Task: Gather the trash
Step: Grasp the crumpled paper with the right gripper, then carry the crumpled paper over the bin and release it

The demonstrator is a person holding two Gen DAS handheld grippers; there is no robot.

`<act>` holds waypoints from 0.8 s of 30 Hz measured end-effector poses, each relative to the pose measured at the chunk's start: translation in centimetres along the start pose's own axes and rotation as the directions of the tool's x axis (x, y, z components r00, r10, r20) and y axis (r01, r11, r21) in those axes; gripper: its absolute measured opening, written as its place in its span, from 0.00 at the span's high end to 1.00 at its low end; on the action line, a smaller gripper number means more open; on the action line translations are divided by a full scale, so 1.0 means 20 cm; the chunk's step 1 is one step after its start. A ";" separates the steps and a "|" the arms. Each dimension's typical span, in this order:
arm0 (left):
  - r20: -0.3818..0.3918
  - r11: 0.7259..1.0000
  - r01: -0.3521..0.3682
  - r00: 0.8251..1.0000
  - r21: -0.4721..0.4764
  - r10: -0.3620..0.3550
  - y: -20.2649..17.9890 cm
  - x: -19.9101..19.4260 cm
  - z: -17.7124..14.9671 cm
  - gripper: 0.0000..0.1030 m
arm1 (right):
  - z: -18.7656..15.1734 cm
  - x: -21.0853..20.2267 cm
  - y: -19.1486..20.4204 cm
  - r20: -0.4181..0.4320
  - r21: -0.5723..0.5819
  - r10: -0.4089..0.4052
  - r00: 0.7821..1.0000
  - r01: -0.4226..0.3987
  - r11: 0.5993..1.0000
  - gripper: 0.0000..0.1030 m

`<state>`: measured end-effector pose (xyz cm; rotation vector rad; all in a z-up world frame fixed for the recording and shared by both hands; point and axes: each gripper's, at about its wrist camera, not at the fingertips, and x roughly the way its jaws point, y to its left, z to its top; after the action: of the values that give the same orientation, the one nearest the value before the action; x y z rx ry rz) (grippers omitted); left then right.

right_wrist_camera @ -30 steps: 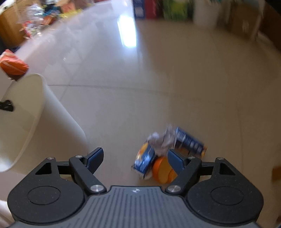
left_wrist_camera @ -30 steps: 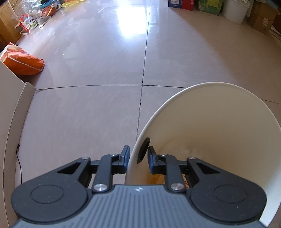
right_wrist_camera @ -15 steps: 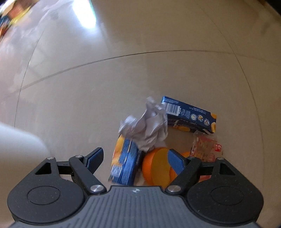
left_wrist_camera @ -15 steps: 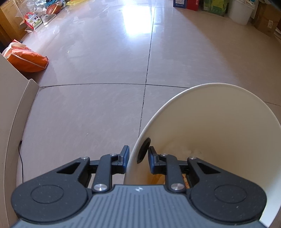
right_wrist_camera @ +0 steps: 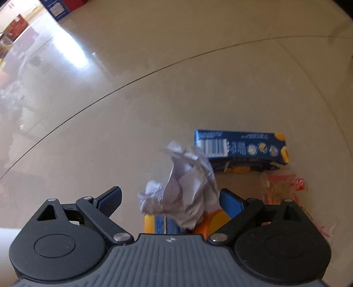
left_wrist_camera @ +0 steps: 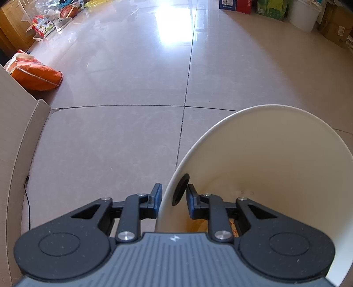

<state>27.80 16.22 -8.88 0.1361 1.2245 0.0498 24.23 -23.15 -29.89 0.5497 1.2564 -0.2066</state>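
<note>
Crumpled paper (right_wrist_camera: pixel 183 194) lies between the right gripper's (right_wrist_camera: pixel 169 198) just-widened jaws (seemingly untouched).

A lived-in home: glossy tiled floor (left_wrist_camera: pixel 123 154), basketball (left_wrist_camera: pixel 68 11), cardboard boxes (left_wrist_camera: pixel 336 28) along walls

Both wrist views look steeply down along their tongs, close above the same tiled floor (left_wrist_camera: pixel 114 143).
</note>
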 end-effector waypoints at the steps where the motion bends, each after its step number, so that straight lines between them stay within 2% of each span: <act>1: 0.000 1.000 -0.001 1.000 0.001 0.001 0.00 0.00 0.00 0.78 | 0.00 0.01 0.01 0.002 0.002 -0.009 1.000 0.009 1.000 0.07; 8: -0.003 1.000 0.001 1.000 -0.005 -0.001 0.01 0.00 0.00 0.78 | 0.00 0.01 0.00 0.001 -0.018 -0.026 1.000 0.026 0.999 0.41; 11: -0.003 1.000 0.002 1.000 -0.007 -0.002 0.01 0.00 0.00 0.78 | 0.00 -0.03 0.00 0.004 -0.043 -0.018 1.000 0.018 0.999 0.50; 19: 0.000 1.000 0.004 1.000 -0.005 -0.004 0.02 0.01 0.01 0.79 | 0.03 -0.26 0.01 -0.007 -0.169 0.022 1.000 -0.023 0.985 0.52; 24: -0.003 1.000 0.007 1.000 -0.011 -0.007 0.02 0.01 0.01 0.79 | 0.00 -0.57 0.10 -0.045 -0.346 0.103 0.994 -0.112 0.932 0.52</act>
<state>28.11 16.56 -8.93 0.1221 1.2279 0.0512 21.51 -23.03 -18.59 0.3132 1.2489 0.1159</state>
